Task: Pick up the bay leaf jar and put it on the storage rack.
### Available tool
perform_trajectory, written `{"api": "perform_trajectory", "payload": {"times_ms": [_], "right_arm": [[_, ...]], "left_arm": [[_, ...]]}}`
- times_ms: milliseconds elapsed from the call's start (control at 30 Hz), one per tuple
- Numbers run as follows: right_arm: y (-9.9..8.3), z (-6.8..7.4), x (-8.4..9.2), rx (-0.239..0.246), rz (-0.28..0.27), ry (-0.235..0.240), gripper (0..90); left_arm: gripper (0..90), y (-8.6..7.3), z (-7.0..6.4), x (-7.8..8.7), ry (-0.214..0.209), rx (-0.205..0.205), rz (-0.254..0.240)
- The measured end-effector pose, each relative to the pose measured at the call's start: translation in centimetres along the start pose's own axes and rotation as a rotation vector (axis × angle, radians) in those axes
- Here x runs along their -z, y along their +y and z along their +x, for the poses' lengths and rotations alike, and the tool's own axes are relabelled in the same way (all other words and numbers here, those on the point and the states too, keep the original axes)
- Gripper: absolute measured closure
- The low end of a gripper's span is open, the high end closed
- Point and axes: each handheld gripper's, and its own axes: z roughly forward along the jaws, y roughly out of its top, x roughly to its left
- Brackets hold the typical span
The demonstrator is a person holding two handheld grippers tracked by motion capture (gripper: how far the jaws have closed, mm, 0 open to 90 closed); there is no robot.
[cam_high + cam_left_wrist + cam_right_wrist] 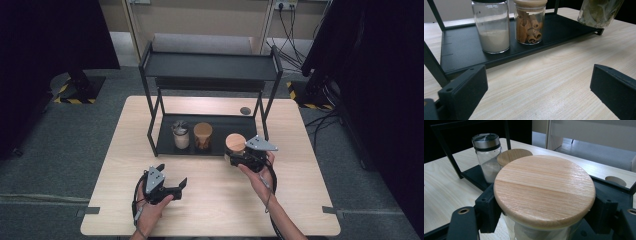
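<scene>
Glass jar [235, 145] w/ round wood lid, leaves inside, upright, off table, at rack's [210, 65] front right corner

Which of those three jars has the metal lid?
The jar of white powder, leftmost on the rack's lower shelf. The cinnamon jar beside it and the jar in the right tongs have wooden lids.

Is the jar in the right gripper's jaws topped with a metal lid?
No, the held jar carries a round wooden lid; the metal-lidded jar stands on the rack's lower shelf.
</scene>
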Motion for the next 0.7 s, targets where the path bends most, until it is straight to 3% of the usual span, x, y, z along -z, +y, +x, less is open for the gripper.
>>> {"api": "perform_trajectory", "payload": {"times_ms": [700], "right_arm": [[0.8,-0.6,-1.4,-0.017,0.008,-0.033,26.3]], "left_arm": [[0.9,0.0,0.0,0.0,-0.001,-0.003,0.000]]}}
